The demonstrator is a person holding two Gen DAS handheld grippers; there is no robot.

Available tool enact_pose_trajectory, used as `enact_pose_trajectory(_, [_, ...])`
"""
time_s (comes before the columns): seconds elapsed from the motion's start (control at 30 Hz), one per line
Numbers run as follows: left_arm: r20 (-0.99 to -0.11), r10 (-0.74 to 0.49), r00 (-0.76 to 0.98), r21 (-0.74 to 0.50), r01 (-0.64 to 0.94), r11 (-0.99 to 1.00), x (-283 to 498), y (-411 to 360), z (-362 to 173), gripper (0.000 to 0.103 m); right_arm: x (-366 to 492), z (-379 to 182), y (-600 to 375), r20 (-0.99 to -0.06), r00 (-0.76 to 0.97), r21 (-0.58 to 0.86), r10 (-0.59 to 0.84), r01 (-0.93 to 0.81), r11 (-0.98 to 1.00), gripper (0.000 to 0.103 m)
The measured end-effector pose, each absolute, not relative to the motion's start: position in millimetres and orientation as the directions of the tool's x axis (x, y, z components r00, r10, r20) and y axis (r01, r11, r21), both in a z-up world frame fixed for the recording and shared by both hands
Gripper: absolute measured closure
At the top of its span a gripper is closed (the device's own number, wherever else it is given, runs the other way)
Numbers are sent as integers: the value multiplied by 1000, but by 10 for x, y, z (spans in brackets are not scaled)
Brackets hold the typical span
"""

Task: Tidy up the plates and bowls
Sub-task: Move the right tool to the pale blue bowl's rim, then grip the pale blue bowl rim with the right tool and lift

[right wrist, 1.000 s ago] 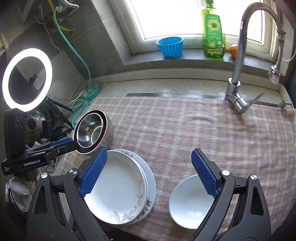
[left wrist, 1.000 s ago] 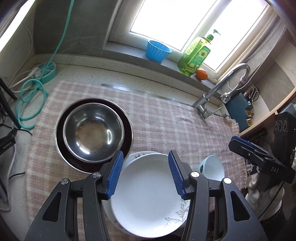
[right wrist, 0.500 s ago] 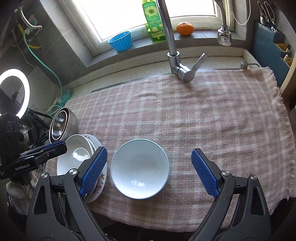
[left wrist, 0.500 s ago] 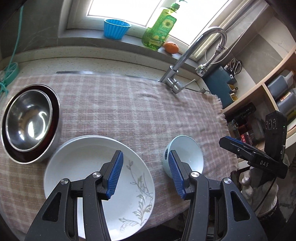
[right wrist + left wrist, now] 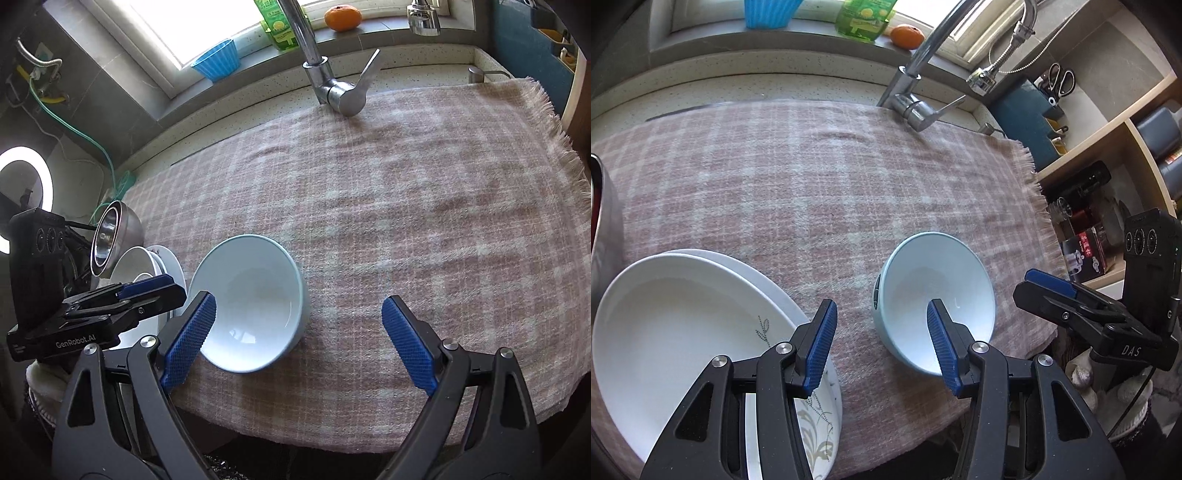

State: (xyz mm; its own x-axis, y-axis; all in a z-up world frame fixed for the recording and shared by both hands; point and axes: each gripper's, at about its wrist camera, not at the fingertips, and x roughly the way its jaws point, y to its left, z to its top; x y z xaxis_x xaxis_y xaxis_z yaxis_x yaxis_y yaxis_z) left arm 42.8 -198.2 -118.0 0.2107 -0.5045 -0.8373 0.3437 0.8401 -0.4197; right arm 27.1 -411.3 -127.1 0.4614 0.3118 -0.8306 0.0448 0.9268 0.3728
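Observation:
A pale blue bowl point(image 5: 934, 291) sits upright on the checked cloth point(image 5: 812, 184) near its front edge; it also shows in the right wrist view point(image 5: 255, 302). My left gripper point(image 5: 879, 339) is open and empty, hovering just left of the bowl, its right finger over the rim. A stack of white plates point(image 5: 687, 332) with a leaf pattern lies at the front left, also in the right wrist view point(image 5: 147, 262). My right gripper point(image 5: 295, 339) is open and empty, the bowl by its left finger. A steel bowl point(image 5: 114, 236) sits at the far left.
A tap point(image 5: 332, 81) stands at the back of the cloth. On the sill are a blue cup point(image 5: 218, 59), a green soap bottle point(image 5: 277, 26) and an orange point(image 5: 341, 16). Shelves with jars point(image 5: 1108, 206) stand to the right. A ring light point(image 5: 22, 192) is at the left.
Both grippers have swung right, from over the plates and steel bowl toward the pale blue bowl. The bowl now lies near both grippers. Neither gripper has closed.

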Motion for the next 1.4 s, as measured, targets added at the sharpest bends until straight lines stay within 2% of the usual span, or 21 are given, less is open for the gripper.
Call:
enact_pose_trajectory(0.2, [-851,-491,184,-411,347,843,460,-2067,-1284,58,323,-1453,-4112,-837,418,411,352,56,910,30])
enact_pose_trajectory(0.27, [-856,-486,174,-407,352,843,463,-2096,-1311,65,348,-1520,-4100,-844,399,415,359,62,908,41])
enact_pose_trajectory(0.4, [-863,-479,162,-403,351,845,491,-2139,-1367,86,382,-1626,-4074,-851,368,426,375,65,902,53])
enact_pose_trajectory(0.43, [-863,-480,158,-405,352,844,494,-2145,-1379,90,387,-1645,-4065,-855,360,422,373,67,904,63])
enact_pose_trajectory(0.47, [-864,-479,158,-403,354,844,490,-2151,-1386,90,391,-1663,-4059,-857,355,422,373,68,904,74])
enact_pose_trajectory(0.53, [-864,-477,162,-399,358,844,482,-2165,-1387,91,402,-1691,-4055,-858,347,427,378,76,901,87])
enact_pose_trajectory(0.83, [-855,-492,166,-417,345,841,477,-2126,-1334,91,471,-1548,-4035,-862,359,409,358,77,909,89])
enact_pose_trajectory(1.4, [-802,-518,297,-433,308,847,496,-1601,-823,91,728,-1012,-3480,-838,393,387,379,-62,920,89])
